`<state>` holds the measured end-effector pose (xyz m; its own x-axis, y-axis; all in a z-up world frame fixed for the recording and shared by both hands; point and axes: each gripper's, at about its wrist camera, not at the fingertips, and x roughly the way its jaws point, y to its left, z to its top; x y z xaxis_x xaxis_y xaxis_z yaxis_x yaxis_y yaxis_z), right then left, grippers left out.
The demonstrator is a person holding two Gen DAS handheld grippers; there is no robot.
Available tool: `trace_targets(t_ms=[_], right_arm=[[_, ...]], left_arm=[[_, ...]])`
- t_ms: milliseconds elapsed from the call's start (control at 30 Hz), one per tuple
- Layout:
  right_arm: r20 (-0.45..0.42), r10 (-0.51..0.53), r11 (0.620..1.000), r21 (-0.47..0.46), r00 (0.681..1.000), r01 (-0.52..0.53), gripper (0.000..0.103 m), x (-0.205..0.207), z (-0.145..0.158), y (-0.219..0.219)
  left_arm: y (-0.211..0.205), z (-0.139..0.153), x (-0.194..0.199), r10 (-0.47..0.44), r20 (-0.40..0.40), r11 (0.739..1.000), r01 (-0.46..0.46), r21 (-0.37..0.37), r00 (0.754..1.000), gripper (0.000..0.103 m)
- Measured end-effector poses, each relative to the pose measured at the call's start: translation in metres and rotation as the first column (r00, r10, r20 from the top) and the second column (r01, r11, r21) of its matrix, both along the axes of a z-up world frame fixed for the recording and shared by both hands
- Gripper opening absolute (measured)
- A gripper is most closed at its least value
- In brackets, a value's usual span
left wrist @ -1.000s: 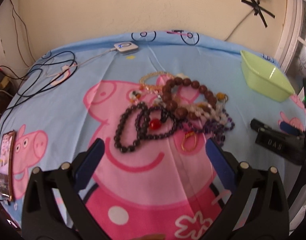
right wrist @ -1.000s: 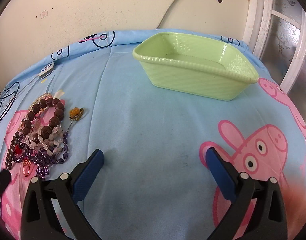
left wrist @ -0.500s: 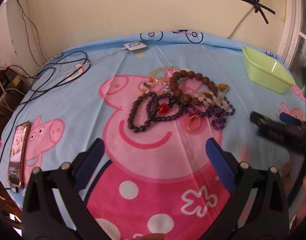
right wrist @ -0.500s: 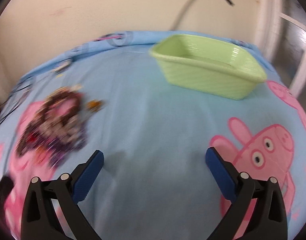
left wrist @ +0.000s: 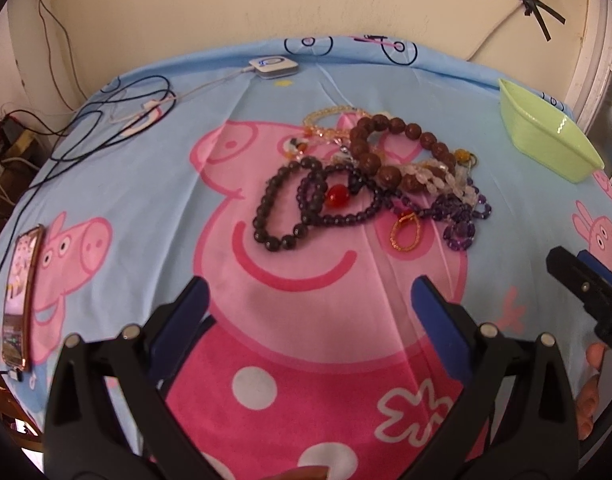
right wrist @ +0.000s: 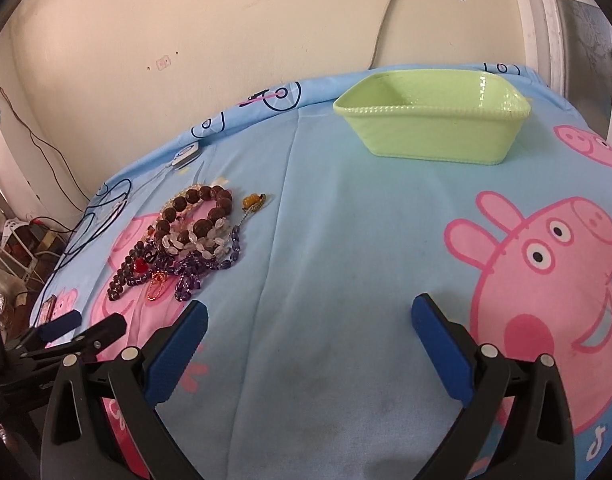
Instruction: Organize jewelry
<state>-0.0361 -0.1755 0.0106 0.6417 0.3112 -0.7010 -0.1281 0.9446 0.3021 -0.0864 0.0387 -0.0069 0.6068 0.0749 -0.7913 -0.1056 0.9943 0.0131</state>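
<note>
The jewelry pile (left wrist: 369, 184) lies in a loose tangle on a blue cartoon-pig bedsheet (left wrist: 146, 208), sprawled mostly side to side in the left wrist view, with its bulk on the printed pig's pink face. A bracelet of large, round, matte brown beads (left wrist: 397, 148) sits at the far side of the heap; nearer lies a loop of glossy dark beads (left wrist: 278, 208), beside it a strand of small purple beads carrying one shiny red bead (left wrist: 337, 196). A thin gold ring-shaped loop (left wrist: 405, 230) lies flat at the near edge, and cloudy, translucent oval beads (left wrist: 433, 174) and faceted purple drops (left wrist: 461, 220) trail toward the right. The pale green plastic basket (right wrist: 433, 120), rectangular with sloping ribbed walls, stands well apart from the pile, its long axis running across the right wrist view, near the wall. The left gripper (left wrist: 309, 312) hovers short of the pile with its blue-padded fingers (left wrist: 437, 320) spread wide and empty. The right gripper (right wrist: 309, 332) is likewise spread wide over bare sheet, holding nothing. A phone (left wrist: 20, 300) lies at the sheet's left edge, with dark cables (left wrist: 106, 120) looped beyond it.
</note>
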Motion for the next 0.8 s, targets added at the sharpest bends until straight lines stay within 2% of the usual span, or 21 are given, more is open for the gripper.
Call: trace_targets(t_ms=[200,400,800], right_arm=[[-0.001,-0.009,1.0,0.012,1.0,0.009,0.08,0.001,-0.001,-0.001],[-0.002,-0.007,1.0,0.002,1.0,0.007,0.08,-0.002,-0.002,0.0],[0.005,-0.008,1.0,0.023,1.0,0.008,0.08,-0.003,-0.003,-0.003]], left_arm=[[-0.003,-0.014,0.002,0.012,-0.034,1.0,-0.012,-0.007,0.999,0.097],[0.002,-0.016,0.0,0.014,-0.028,0.999,-0.015,-0.036,1.0,0.097],[0.007,-0.015,-0.013,-0.088,-0.024,0.993,0.086,-0.082,0.996,0.097]])
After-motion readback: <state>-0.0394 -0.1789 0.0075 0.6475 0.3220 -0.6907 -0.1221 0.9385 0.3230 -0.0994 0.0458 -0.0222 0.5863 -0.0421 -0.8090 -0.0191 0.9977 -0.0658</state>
